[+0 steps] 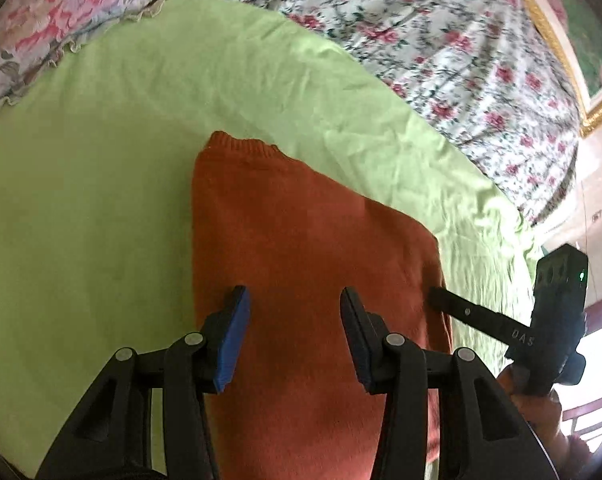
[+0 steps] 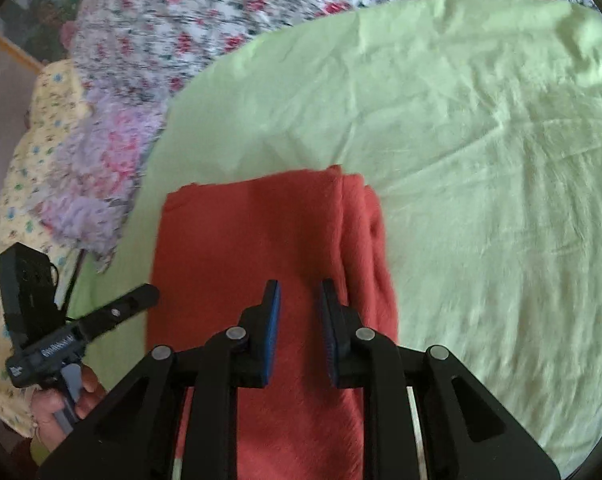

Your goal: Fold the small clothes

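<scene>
Right now your work surface is a wrinkled lime-green cotton sheet (image 1: 101,184) spread over a white bedspread printed with red roses (image 1: 441,52); the rose print shows past the sheet from 12 to 2 o'clock in the left wrist view. A lilac frilled pillow with pink flowers (image 1: 49,28) sits at 10 o'clock there, and a gilt picture frame (image 1: 561,52) runs along the wall at 2 o'clock. In the right wrist view, a pale yellow quilt with small blue flowers (image 2: 25,184) lies at 9 o'clock.

The rust-orange knitted sweater (image 1: 301,248) lies flat on the sheet in a long folded strip, its ribbed band at the far end, toward 12 o'clock. Seen from the right wrist, its right side is doubled over into a soft roll along the 1 o'clock edge.

Your left gripper (image 1: 295,332) hovers above the near part of the sweater with its blue-padded jaws spread wide, holding nothing. Your right gripper (image 2: 301,328) is over the same strip, jaws parted by a narrower gap (nothing visibly pinched between them). Its finger, seen from the left wrist, reaches the sweater's right edge at 3 o'clock.

Bare green sheet lies broad to the left of the sweater and broader to its right.
</scene>
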`<state>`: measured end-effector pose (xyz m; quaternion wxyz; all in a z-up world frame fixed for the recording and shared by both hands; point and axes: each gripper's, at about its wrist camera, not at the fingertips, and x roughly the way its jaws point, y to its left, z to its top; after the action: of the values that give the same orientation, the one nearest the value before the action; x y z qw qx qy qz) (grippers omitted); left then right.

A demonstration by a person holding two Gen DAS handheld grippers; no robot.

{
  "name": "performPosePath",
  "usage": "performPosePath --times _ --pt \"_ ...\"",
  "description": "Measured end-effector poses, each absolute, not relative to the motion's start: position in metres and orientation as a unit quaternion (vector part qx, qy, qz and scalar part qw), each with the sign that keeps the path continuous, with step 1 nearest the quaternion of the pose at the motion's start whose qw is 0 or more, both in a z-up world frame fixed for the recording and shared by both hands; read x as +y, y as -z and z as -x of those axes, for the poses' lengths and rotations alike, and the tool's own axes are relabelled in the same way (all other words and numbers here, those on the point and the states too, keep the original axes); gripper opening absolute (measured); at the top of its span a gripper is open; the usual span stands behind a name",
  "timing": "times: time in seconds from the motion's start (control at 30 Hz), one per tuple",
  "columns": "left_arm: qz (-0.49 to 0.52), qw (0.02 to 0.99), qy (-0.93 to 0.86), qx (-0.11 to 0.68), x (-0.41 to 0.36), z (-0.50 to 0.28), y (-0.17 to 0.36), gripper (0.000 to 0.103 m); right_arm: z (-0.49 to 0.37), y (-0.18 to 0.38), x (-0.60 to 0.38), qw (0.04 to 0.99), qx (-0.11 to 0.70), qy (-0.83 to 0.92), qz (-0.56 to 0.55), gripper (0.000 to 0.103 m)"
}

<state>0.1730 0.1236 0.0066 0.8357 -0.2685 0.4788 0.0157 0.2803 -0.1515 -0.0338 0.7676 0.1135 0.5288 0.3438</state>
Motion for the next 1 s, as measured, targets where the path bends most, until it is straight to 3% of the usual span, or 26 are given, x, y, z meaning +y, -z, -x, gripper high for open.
performPosePath --times 0.3,0.6,1.0 --pt "0.261 0.828 -0.026 0.496 0.123 -0.185 0.008 0.044 -0.3 0.05 -0.157 0.766 0.532 -0.335 -0.131 0.018" --pt "0.277 0.832 0.035 0.48 0.092 -0.11 -0.026 0.045 -0.248 0.019 -0.189 0.758 0.523 -0.372 -0.118 0.021" --pt "0.242 0.822 0.056 0.512 0.059 -0.062 0.002 0.045 -0.201 0.055 -0.221 0.757 0.547 -0.346 -0.091 0.021"
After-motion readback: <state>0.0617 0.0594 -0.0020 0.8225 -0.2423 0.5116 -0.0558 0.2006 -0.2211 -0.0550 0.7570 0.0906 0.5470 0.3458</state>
